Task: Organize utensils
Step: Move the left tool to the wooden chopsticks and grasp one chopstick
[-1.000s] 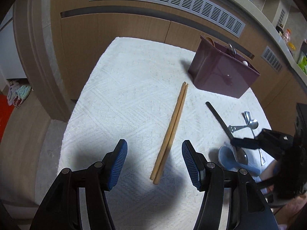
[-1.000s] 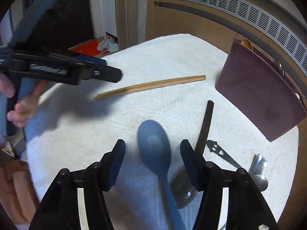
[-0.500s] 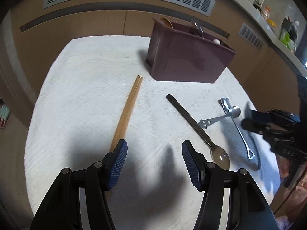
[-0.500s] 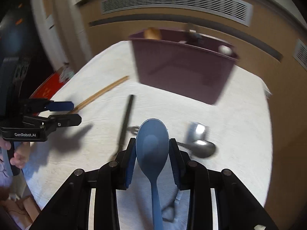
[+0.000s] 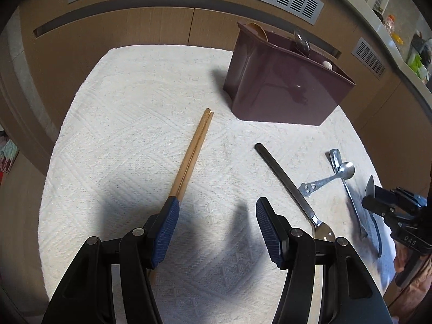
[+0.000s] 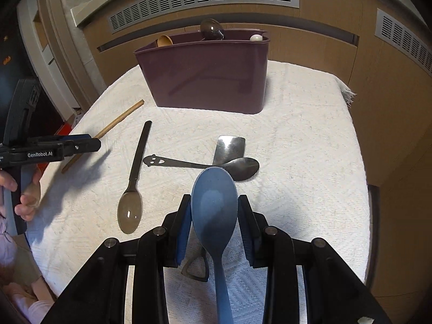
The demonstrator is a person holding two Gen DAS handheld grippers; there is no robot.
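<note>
My right gripper (image 6: 214, 221) is shut on a blue spoon (image 6: 214, 205), held above the cloth with its bowl pointing at the maroon utensil bin (image 6: 205, 78). My left gripper (image 5: 217, 229) is open and empty over the cloth. A pair of wooden chopsticks (image 5: 193, 154) lies ahead of it, the near ends by its left finger. A long dark-handled spoon (image 5: 289, 186) lies to its right. A small steel spoon (image 6: 237, 166) and a flat steel utensil (image 6: 229, 148) lie in front of the right gripper.
A white textured cloth (image 5: 129, 124) covers the small table. The bin (image 5: 283, 81) stands at the back and holds several utensils. Wooden cabinets with vents stand close behind. The table edges drop off on all sides.
My right gripper shut on the blue spoon and lifted it off the cloth, turning to face the bin. My left gripper shifted sideways relative to the chopsticks and stayed open.
</note>
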